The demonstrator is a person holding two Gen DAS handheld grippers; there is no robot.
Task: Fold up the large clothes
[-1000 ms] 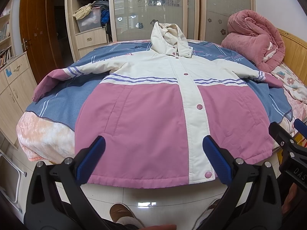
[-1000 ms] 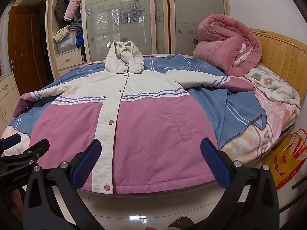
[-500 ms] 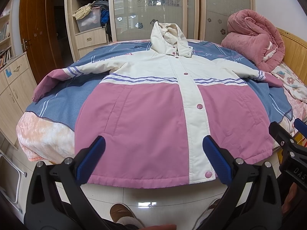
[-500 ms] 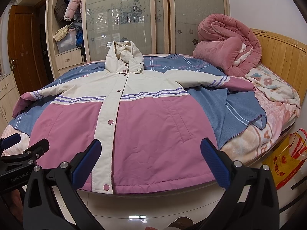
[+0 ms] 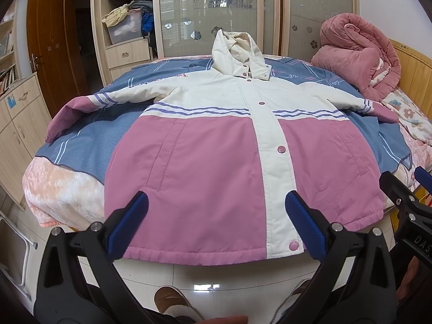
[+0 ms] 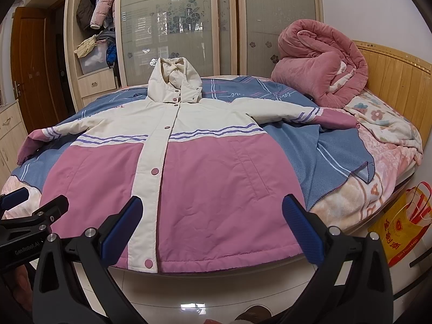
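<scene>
Jacket [image 5: 216, 145], pink and cream, hooded, snapped shut: lies flat and face-up on the bed [image 5: 62, 186], sleeves spread to both sides, hem at the near edge. Left gripper [image 5: 216, 224] and right gripper [image 6: 213, 226]: jaws wide, holding nothing, poised short of the hem. Folding not begun; best start is likely to pinch one sleeve [image 6: 318, 116] near its cuff and carry it across the chest, keeping the body flat.

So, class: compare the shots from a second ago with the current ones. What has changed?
Nothing visibly changed. The left gripper and right gripper stay open short of the hem, and the pink-and-cream hooded jacket still lies spread flat, snapped shut, on the bed.
</scene>
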